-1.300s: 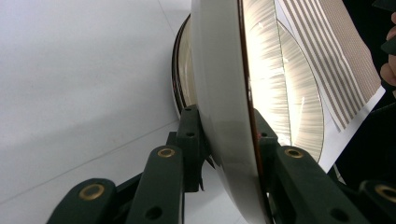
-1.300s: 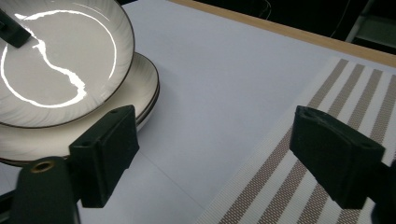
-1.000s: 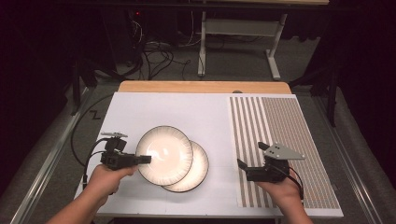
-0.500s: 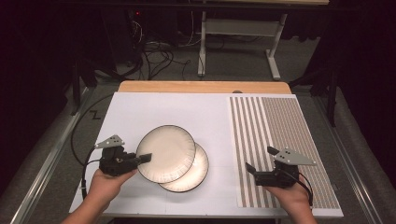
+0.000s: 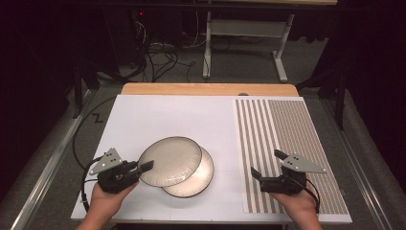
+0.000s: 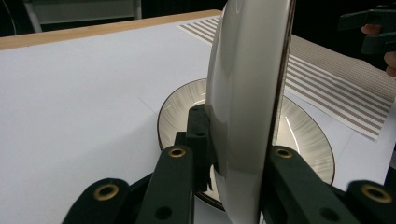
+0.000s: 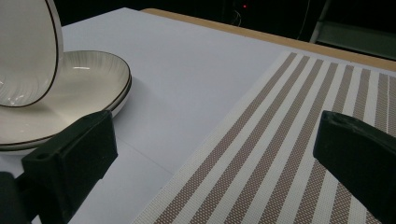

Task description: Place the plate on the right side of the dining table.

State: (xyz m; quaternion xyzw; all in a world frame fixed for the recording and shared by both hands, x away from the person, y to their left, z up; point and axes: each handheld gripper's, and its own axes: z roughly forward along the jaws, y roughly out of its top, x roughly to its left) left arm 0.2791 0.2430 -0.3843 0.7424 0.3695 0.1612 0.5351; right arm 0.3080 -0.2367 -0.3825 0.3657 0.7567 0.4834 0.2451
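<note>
the left gripper (image 5: pixel 146 166) is clamped on the rim of the upper plate (image 5: pixel 171 160), its jaws having just been closing on that rim. the plate juts out past the jaws, lifted and tilted. the lower plate (image 5: pixel 194 179) lies flat on the white board (image 5: pixel 182 115), beneath and just beyond the jaws. the right gripper (image 5: pixel 267 165) stands with jaws apart, nothing between them, over the striped mat (image 5: pixel 287 129).

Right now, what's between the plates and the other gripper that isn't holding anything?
Bare white table, then the striped mat's edge, under the right gripper; the high view shows it.
</note>
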